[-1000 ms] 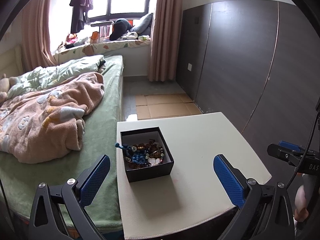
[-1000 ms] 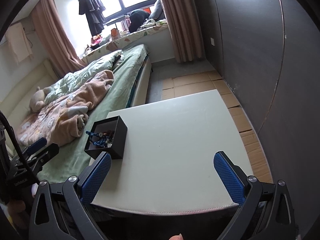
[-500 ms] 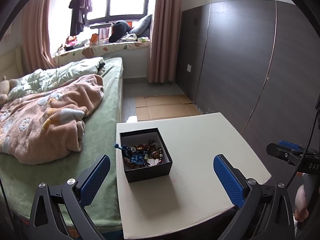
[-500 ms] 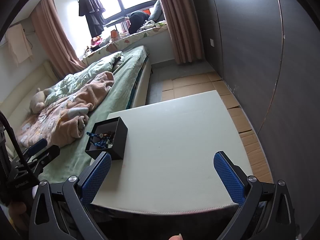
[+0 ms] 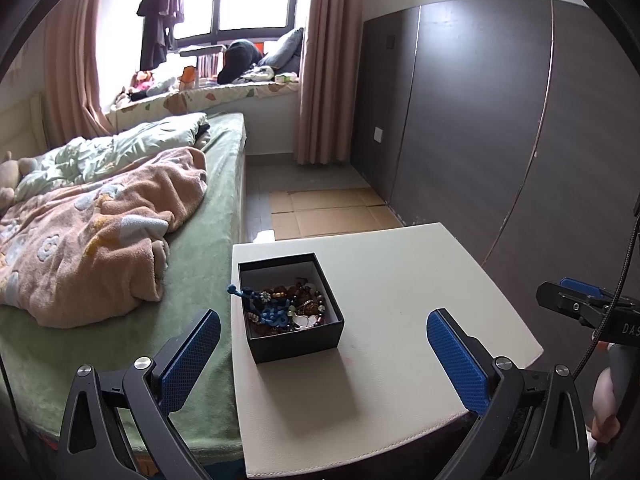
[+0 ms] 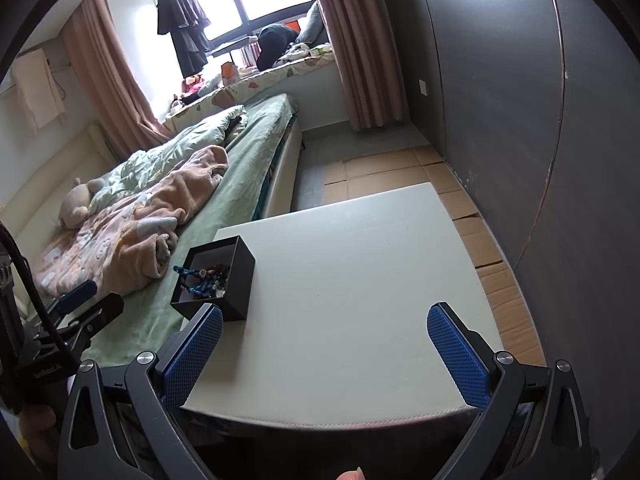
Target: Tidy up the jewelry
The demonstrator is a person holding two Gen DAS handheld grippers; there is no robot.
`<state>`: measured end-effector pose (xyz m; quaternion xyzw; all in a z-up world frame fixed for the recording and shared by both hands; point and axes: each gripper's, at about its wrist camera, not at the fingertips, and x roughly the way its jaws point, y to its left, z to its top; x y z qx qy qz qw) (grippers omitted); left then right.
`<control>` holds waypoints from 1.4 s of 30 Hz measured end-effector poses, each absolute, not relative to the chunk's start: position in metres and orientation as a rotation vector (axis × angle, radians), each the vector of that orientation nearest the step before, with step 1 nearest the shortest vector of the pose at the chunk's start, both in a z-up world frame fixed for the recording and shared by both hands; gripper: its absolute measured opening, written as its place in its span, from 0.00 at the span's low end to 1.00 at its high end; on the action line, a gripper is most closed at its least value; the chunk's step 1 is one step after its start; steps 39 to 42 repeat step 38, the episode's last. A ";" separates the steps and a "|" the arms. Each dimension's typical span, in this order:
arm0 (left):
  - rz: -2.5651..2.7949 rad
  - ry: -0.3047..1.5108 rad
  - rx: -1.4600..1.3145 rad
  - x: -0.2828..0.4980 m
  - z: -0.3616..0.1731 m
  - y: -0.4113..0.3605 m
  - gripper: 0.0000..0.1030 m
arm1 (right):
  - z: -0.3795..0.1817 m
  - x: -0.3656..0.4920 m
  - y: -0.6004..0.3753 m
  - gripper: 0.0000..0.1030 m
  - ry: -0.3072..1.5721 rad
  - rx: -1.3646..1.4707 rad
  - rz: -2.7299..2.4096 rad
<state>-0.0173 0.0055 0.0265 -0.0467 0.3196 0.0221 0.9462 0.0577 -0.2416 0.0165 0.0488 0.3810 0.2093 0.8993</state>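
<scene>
Nearest the box (image 5: 292, 306), on its near side, the left gripper (image 5: 323, 350) is hovering with its jaws spread wide and nothing between them, its left pad (image 5: 191, 354) hanging over the bed (image 5: 200, 280) and not the table (image 5: 400, 280). The right gripper (image 6: 324, 354) is waiting to the right of the box, likewise spread wide and empty, its left pad (image 6: 194, 354) lying just in front of the box's near corner in that view.

The box is sitting open on the table, close to the edge that borders the bed. Inside it the jewelry (image 5: 286, 308) is lying in one tangled heap: beads, a pale pendant and a blue cord (image 5: 244, 293) that is trailing over the box's left wall.

The tangle looks like the main risk. A pinch on one strand is likely to be dragging the rest up with it, and a loose piece could be dropping beyond the box's left side into the bed, where small beads would be hard to find. The box looks light; a pull that snags may be lifting or tipping it toward that edge unless the other gripper is steadying a wall. Beads are small and round, so a shallow pinch may be slipping off.

Beyond the box, the rest of the table is lying bare, which I judge to be the safer place for laying pieces out.
</scene>
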 end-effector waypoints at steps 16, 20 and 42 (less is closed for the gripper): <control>0.050 0.637 -0.098 -0.019 0.028 0.006 1.00 | 0.020 0.058 -0.246 1.00 0.776 0.112 0.427; 0.050 0.638 -0.097 -0.019 0.028 0.006 1.00 | 0.020 0.058 -0.246 1.00 0.777 0.111 0.427; 0.056 0.633 -0.084 -0.020 0.029 0.003 1.00 | 0.017 0.056 -0.244 1.00 0.780 0.107 0.423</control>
